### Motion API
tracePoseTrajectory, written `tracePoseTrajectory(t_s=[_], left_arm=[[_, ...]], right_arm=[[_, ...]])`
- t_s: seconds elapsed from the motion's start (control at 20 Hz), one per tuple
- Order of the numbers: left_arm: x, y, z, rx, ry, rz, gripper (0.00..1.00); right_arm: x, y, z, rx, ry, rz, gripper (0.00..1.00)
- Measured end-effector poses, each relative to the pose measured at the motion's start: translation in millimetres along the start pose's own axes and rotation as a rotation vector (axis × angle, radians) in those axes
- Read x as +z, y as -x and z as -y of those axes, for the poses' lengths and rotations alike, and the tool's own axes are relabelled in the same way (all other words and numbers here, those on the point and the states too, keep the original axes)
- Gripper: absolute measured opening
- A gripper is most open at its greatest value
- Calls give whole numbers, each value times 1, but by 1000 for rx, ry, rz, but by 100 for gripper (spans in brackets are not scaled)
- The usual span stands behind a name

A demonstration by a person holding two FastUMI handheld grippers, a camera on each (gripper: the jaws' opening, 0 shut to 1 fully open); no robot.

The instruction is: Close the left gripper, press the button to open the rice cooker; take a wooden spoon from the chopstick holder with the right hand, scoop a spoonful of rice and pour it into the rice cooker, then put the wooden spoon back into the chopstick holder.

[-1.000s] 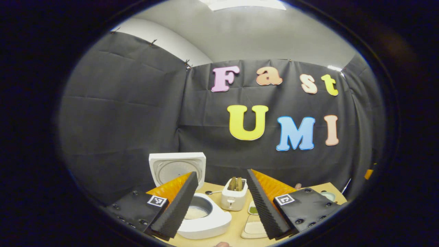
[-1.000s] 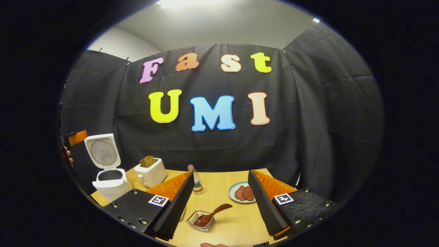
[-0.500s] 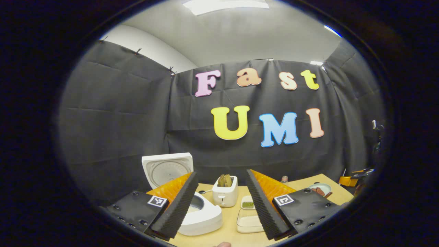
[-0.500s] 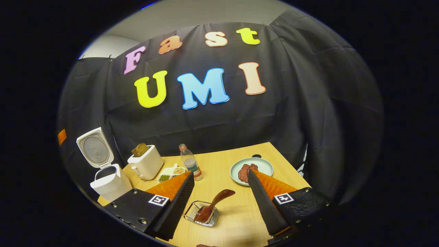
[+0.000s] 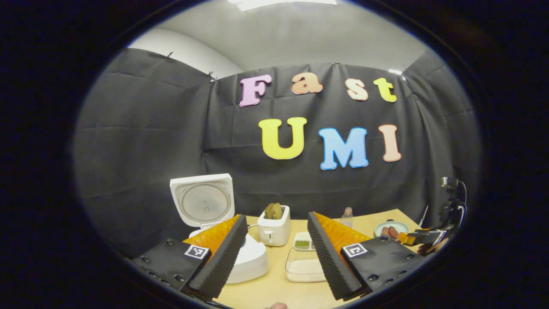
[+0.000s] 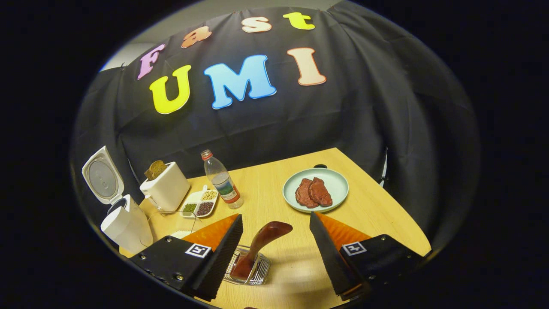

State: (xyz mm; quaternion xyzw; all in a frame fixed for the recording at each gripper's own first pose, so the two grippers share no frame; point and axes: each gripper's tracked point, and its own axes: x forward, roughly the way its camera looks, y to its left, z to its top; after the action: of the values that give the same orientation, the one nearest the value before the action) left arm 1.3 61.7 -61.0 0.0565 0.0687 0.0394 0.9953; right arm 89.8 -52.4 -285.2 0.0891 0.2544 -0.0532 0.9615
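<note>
**Reach for spoon, lid already up**

With rice cooker (image 6: 124, 219) lid up, button step judged done. Sat at table's far left in right gripper view, lid (image 5: 201, 201) tilted back, body partly hidden behind a finger in left gripper view.

Right gripper (image 6: 276, 240) spread wide, gripping nothing, hovering over chopstick holder (image 6: 248, 271). Wooden spoon (image 6: 259, 248) stood bowl-down in that wire holder, handle leaning up and to the right, between the two fingers but touching neither. Judged mid-approach for the pick.

Left gripper (image 5: 278, 240) also spread apart, empty, held back from the cooker. Shallow rice tray (image 5: 304, 270) lay on table (image 6: 377, 206) just ahead of it, beside a small compartment dish (image 5: 303, 243). Contents of tray pale, probably rice, hard to confirm at this blur.

Risks from here:
- Handle slanted, so a squeeze off its axis could roll spoon sideways or tip the light wire holder.
- Grabbing too low could catch holder rim together with handle and drag it along.
- Loose pinch on rounded glossy handle could let spoon swivel once loaded, spilling rice short of the cooker.
- Bottle (image 6: 223, 185), toaster (image 6: 166, 189) and compartment dish stood between holder and cooker; low carry could knock bottle over.
- Plate (image 6: 334, 182) with meat well apart, little concern.
</note>
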Motion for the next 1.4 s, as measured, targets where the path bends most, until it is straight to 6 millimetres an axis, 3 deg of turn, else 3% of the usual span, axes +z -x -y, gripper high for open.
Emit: tracePoseTrajectory(t_s=[0.2,0.3,0.35,0.4,0.45,0.6,0.65,0.7,0.8,1.15,1.25,1.4], left_arm=[[-4,7,-4,32,-30,-21,97],[-3,14,-8,51,-31,-23,96],[-4,16,-10,61,-24,-23,98],[-5,19,-12,73,-16,-22,95],[-6,21,-14,81,-10,-19,97],[-14,24,-18,81,9,-26,95],[-13,22,-19,68,14,-18,97],[-15,19,-20,54,12,-21,95],[-21,13,-30,33,-1,-24,97],[-40,-8,-59,-40,35,-17,97],[-40,-13,-67,-53,40,-2,97],[-45,-18,-78,-73,40,1,95]], right_arm=[[-13,-21,-9,38,-59,-51,77],[-17,-23,-18,80,-81,-68,72],[-17,-30,-19,98,-90,-61,58],[-15,-25,-27,133,-101,-61,45],[-15,-21,-34,168,-103,-64,43],[-16,-19,-51,216,-101,-86,14],[-15,-16,-59,230,-93,-83,14],[-17,-13,-66,231,-71,-85,6],[-8,-2,-71,217,-57,-63,7],[74,48,-95,196,-54,112,6],[94,59,-119,231,-47,150,6],[106,61,-165,293,-23,174,6]])
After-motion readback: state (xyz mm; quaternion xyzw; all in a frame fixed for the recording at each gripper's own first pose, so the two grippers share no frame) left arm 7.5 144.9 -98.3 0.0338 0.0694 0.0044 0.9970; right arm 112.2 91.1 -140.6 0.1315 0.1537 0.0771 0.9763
